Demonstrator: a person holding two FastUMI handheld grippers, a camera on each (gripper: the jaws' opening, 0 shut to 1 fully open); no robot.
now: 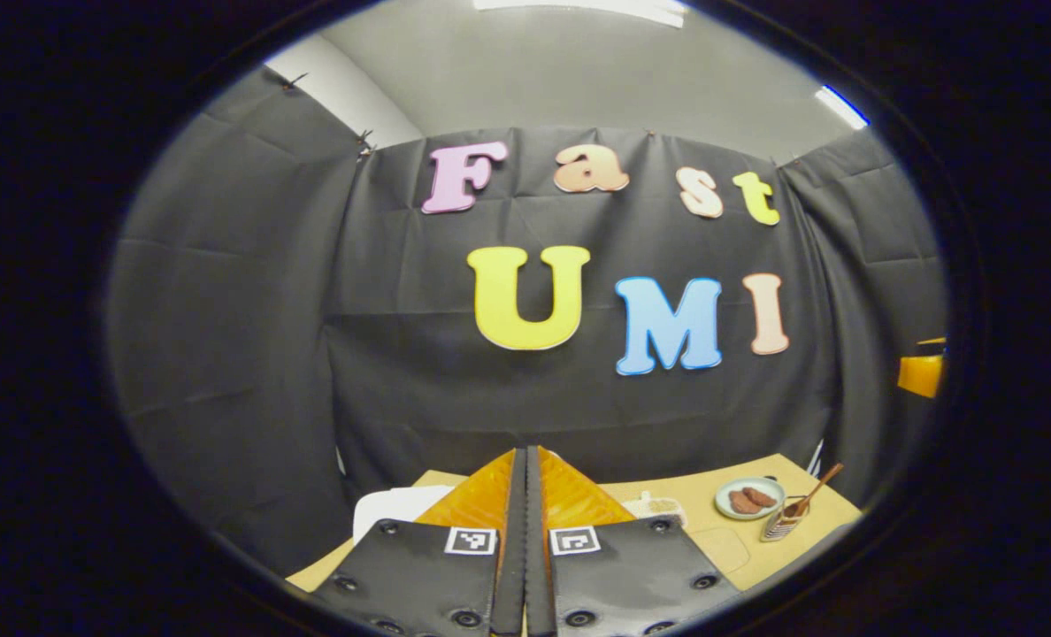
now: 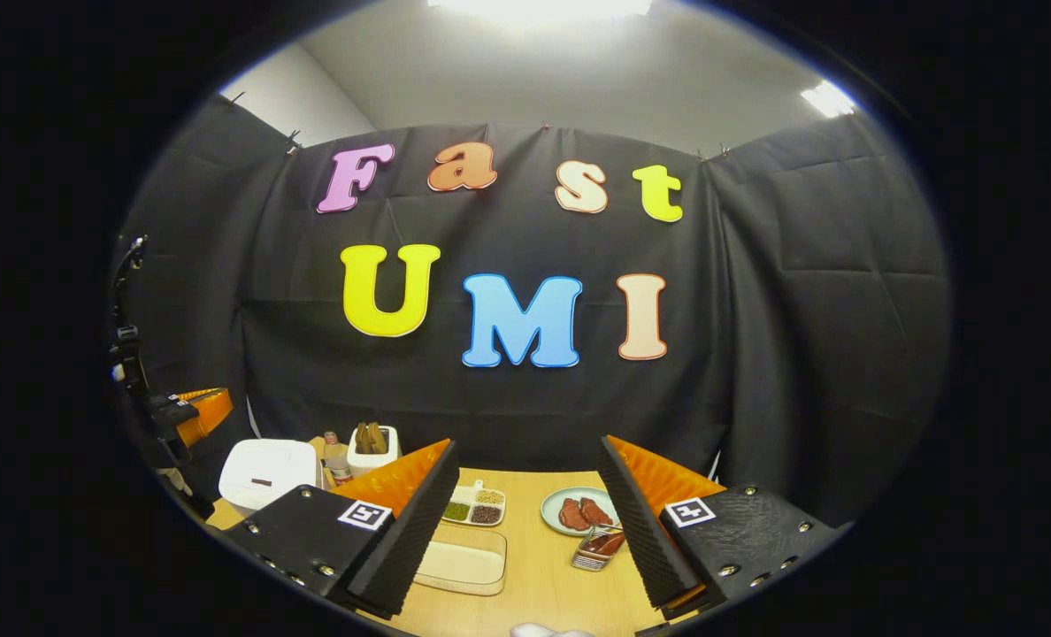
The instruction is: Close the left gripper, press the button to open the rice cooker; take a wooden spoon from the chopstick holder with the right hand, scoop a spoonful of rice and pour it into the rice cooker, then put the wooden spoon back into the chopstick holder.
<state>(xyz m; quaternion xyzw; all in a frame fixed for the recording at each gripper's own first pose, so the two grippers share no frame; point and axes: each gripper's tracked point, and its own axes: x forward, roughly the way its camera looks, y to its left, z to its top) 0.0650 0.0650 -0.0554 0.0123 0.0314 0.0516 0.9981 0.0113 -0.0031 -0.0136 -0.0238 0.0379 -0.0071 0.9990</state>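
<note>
The white rice cooker [image 2: 267, 473] stands at the table's far left with its lid down; its corner [image 1: 393, 509] peeks out left of my left gripper [image 1: 525, 456], whose fingers are pressed together on nothing, high above the table. A striped chopstick holder [image 1: 785, 524] with a wooden spoon [image 1: 819, 487] leaning out stands at the right, beside a plate. My right gripper [image 2: 527, 442] is open and empty, raised over the table's middle. Below it lies a clear tub of rice [image 2: 459, 557], and the chopstick holder [image 2: 598, 547] sits by its right finger.
A plate of brown meat pieces [image 2: 579, 511] lies behind the holder. A small tray of grains [image 2: 474, 506], a bottle [image 2: 337, 458] and a white pot of brown utensils [image 2: 373, 447] stand near the cooker. The other gripper [image 2: 194, 411] shows at the left edge.
</note>
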